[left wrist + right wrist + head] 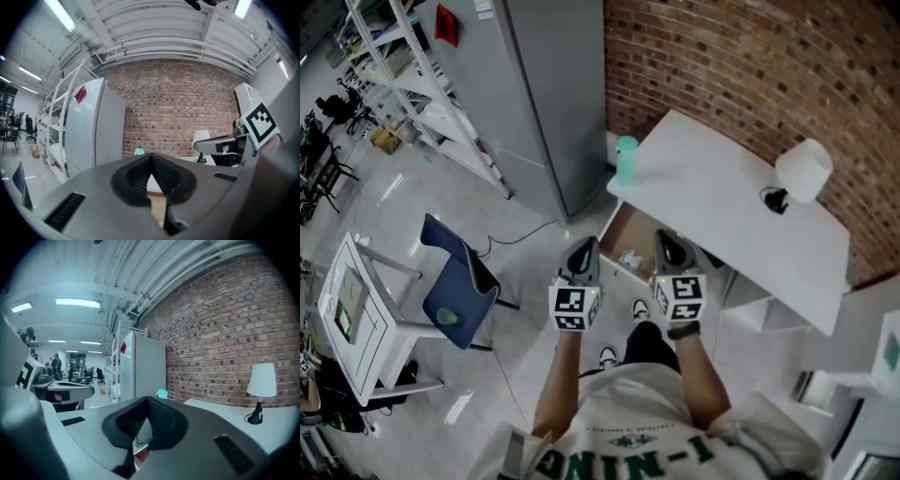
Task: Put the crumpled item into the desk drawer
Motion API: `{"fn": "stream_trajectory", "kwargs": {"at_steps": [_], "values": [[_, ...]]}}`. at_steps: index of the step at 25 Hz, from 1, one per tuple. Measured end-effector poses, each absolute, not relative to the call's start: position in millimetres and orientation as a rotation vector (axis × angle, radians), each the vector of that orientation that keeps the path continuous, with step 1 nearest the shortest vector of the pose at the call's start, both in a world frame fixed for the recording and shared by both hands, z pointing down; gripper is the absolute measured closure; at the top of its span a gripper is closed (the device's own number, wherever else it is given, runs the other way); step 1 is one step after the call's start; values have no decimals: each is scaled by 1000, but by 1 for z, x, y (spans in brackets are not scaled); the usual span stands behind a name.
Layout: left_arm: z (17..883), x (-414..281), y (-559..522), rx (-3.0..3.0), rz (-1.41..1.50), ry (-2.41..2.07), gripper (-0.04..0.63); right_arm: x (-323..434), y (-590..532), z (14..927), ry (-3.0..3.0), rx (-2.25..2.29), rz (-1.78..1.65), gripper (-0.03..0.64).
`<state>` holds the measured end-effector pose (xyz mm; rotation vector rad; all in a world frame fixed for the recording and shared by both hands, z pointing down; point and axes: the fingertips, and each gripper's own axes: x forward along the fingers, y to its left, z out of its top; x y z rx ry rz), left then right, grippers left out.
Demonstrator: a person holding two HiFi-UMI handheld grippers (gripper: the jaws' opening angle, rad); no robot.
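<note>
The white desk (722, 202) stands against the brick wall, and its drawer (621, 234) is pulled open, showing a brown inside. A small white crumpled item (629, 256) lies in the drawer. Both grippers hover side by side over the drawer's front. My left gripper (584, 247) has its jaws together with nothing between them, and its tips (151, 157) meet in the left gripper view. My right gripper (668, 242) is likewise shut and empty, with its tips (148, 401) closed in the right gripper view. Neither gripper touches the crumpled item.
A teal cup (625, 159) stands at the desk's left corner and a white lamp (803, 171) at its far right. A tall grey cabinet (546, 94) stands left of the desk. A blue chair (455, 286) and white shelving (403, 66) are further left.
</note>
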<state>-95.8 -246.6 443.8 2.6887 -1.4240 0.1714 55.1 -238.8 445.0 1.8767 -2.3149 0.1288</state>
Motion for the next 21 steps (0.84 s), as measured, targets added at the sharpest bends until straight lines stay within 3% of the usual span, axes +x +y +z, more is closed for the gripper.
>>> {"fn": "stream_trajectory", "kwargs": {"at_steps": [21], "values": [[435, -100, -256, 2729, 87, -1407, 598, 55, -240, 454, -2307, 1909, 166, 614]]}}
